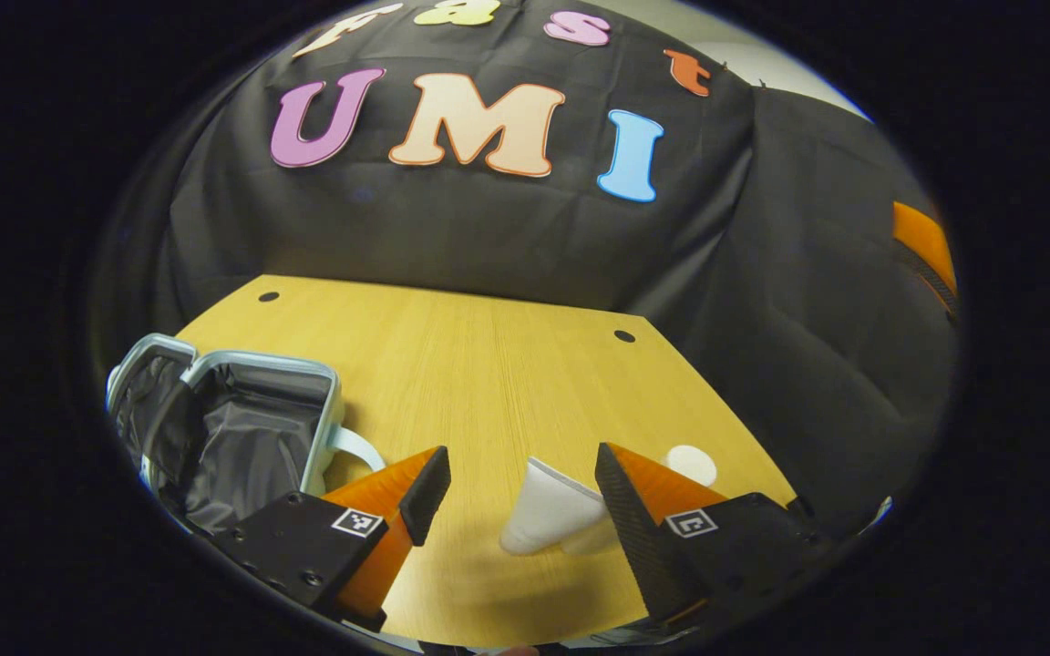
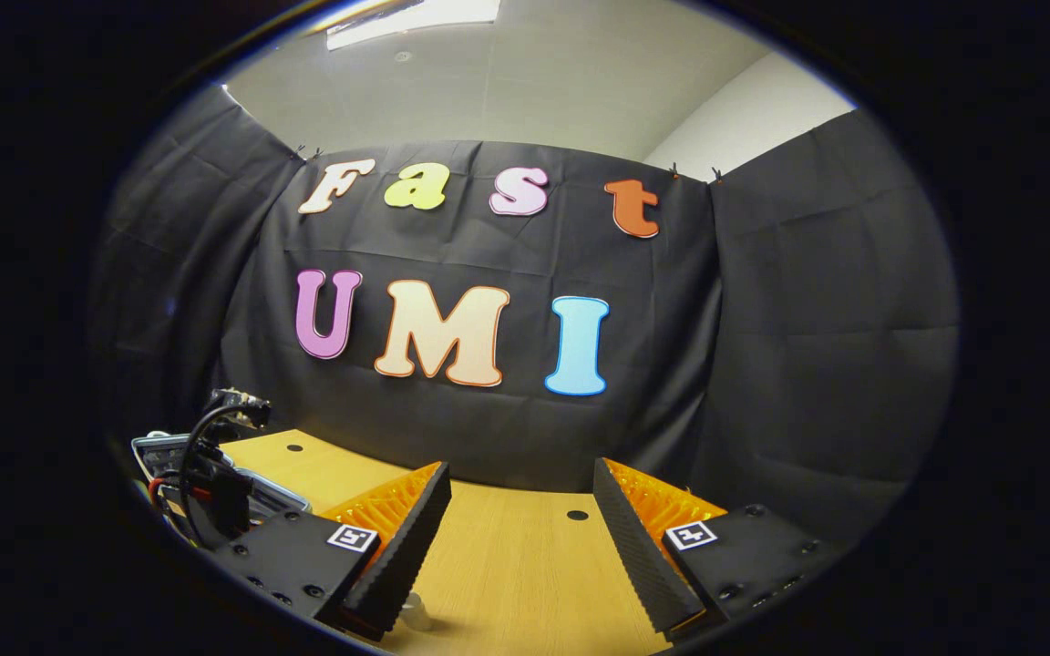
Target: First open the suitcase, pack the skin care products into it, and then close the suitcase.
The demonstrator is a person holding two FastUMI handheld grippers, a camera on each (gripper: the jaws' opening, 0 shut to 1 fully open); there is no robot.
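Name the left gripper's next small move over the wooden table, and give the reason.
Probably ease the left gripper forward and down around the white squeeze tube. Its jaws are open, the tube lies on the wooden table just ahead between the fingers, and the light blue suitcase with dark lining already stands open to its left.

Tabletop (image 1: 488,383): pale wood-grain laminate, smooth, faint sheen.
Suitcase (image 1: 242,428): hard shell, apparently plastic, satin rim; interior lined in thin, crinkled dark cloth.
White tube (image 1: 548,517): smooth matt plastic; beside it a white cap (image 1: 691,463), likewise smooth.
Fingers (image 2: 634,538): ribbed, matt gripping faces.
Booth wall: matt creased cloth.
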